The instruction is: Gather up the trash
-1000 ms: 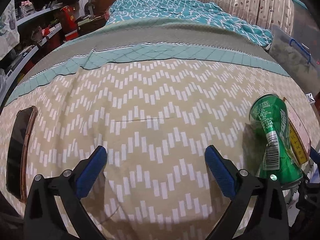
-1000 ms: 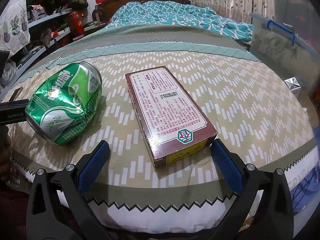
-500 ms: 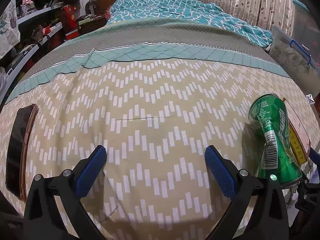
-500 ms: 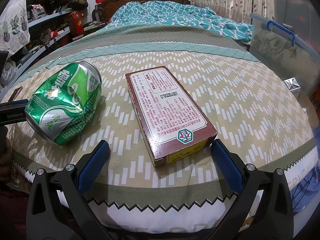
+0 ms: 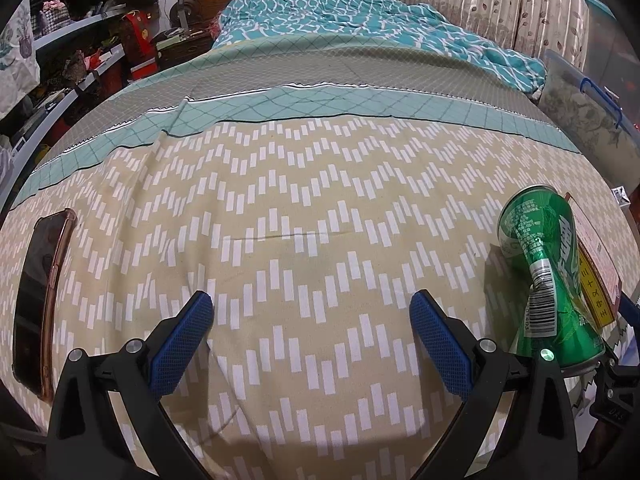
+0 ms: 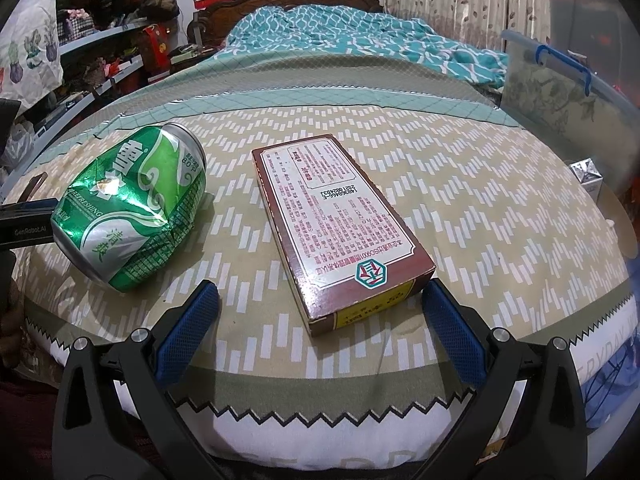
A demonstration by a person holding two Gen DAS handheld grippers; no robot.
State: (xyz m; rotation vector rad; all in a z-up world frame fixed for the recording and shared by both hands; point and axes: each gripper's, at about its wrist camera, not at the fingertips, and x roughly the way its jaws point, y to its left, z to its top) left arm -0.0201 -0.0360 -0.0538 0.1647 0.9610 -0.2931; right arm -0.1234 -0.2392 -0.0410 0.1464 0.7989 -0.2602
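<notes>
A dented green can [image 6: 132,208] lies on its side on the bed's patterned cover; the left wrist view has the same can [image 5: 546,276] at its right edge. To the can's right rests a flat brown carton [image 6: 340,228] with a printed label, and a sliver of that carton [image 5: 596,280] shows behind the can. My right gripper [image 6: 320,328] is open just short of the carton's near end, nothing between its blue pads. My left gripper [image 5: 310,344] is open over bare cover, left of the can.
A phone [image 5: 40,296] in a clear case lies near the bed's left edge. A teal quilt [image 5: 360,28] is bunched at the headboard end. Cluttered shelves [image 5: 60,60] run along the left, and a clear storage bin [image 6: 560,80] stands at the right, with a small silver box [image 6: 588,174] below it.
The left wrist view has shifted slightly, with the bed cover sliding a little. The right gripper, can and carton have barely moved.
</notes>
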